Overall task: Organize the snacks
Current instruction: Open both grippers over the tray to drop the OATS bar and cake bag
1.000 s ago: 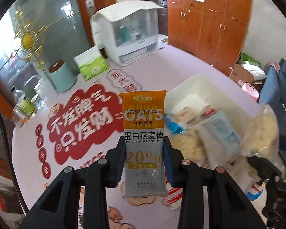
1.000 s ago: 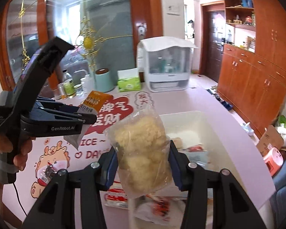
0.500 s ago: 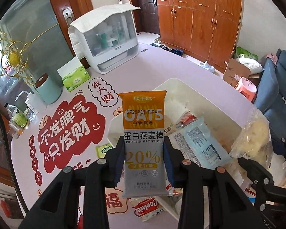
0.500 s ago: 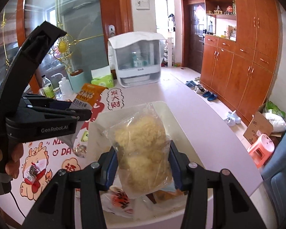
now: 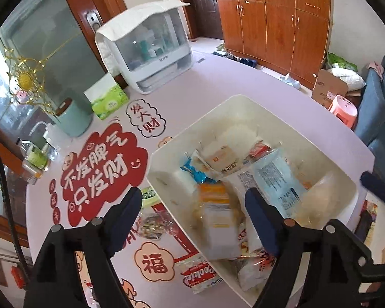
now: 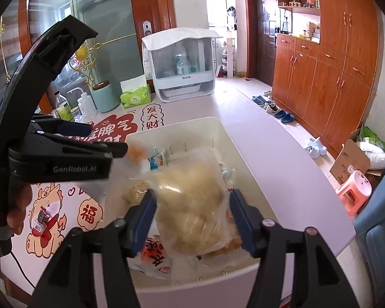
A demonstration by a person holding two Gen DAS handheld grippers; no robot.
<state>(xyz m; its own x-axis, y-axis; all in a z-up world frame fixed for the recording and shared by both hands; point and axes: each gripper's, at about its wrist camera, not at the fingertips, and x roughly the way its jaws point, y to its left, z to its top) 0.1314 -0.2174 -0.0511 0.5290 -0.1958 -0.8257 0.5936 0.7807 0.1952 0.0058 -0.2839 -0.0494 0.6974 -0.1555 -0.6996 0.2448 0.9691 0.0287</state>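
Observation:
Over the white bin [image 5: 218, 107], my left gripper [image 5: 192, 205] has its jaws opening wide. The orange and white oat bar [image 5: 218, 218] is blurred below them, free of both pads, dropping among the packets in the bin. My right gripper [image 6: 192, 215] hangs over the bin's [image 6: 177, 125] near end, its jaws also opening. The clear bag of pale yellow snack [image 6: 192, 205] is blurred between them, slipping down out of the pads. The left gripper [image 6: 105, 138] shows from the side at the left, held by a hand.
A white lidded cabinet [image 5: 146, 59], a green tissue pack [image 5: 107, 100], a teal canister [image 5: 74, 118] and bottles stand at the table's far side. A Cookie packet [image 5: 200, 274] and a small wrapped snack [image 5: 154, 223] lie beside the bin. The table edge runs close on the right.
Both grippers moved in over the bin, then their jaws spread. The oat bar and the snack bag have left the pads and are dropping into the bin.

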